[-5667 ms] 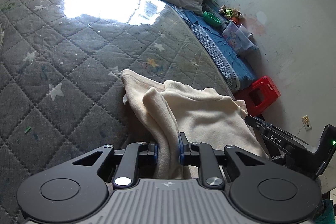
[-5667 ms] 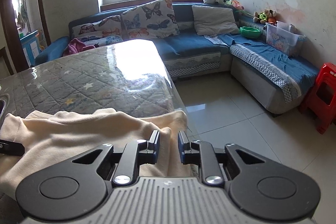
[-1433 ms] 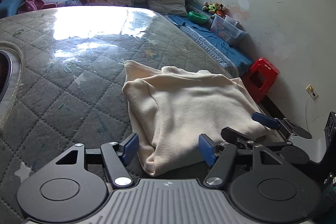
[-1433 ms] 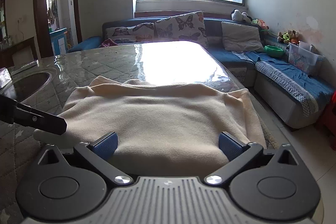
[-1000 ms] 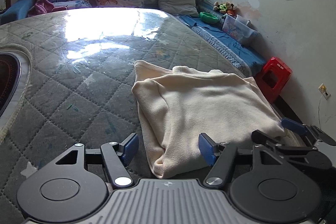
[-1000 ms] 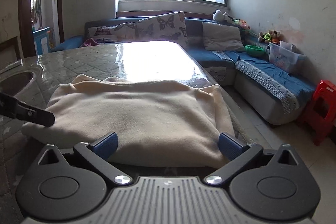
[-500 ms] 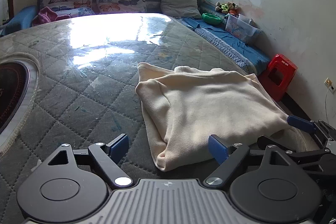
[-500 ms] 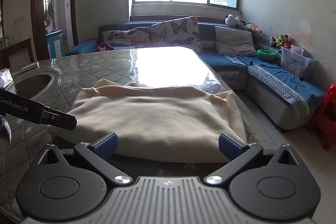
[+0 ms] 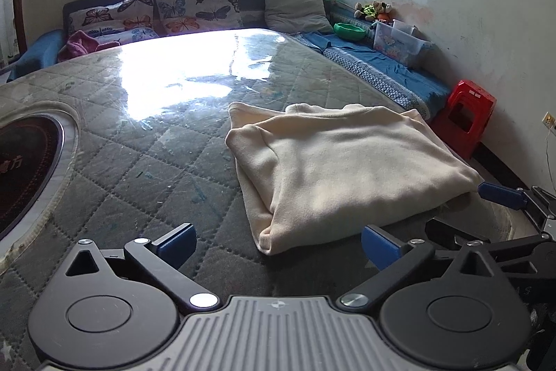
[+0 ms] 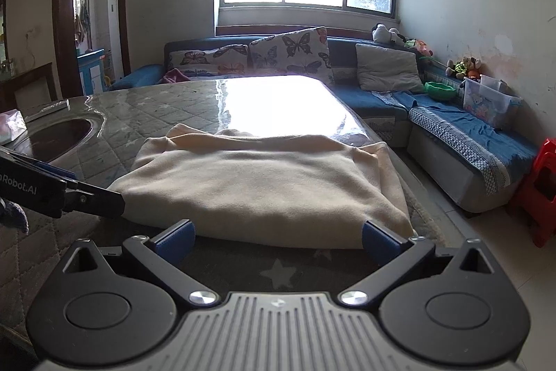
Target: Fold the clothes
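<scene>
Cream garment (image 9: 347,169), folded into a thick rectangle, is lying near the right-hand edge of the quilt-patterned table (image 9: 146,141), its doubled edge facing both claws, presumably because the fold was drawn toward the person. Left claw (image 9: 276,242) is opening to its widest with nothing between its blue pads (image 9: 175,240), sitting just short of the near left corner of the cloth. Right claw (image 10: 276,240) is standing spread wide and gripping nothing just before the near edge, suggesting a release, with squaring or another fold possibly remaining.
</scene>
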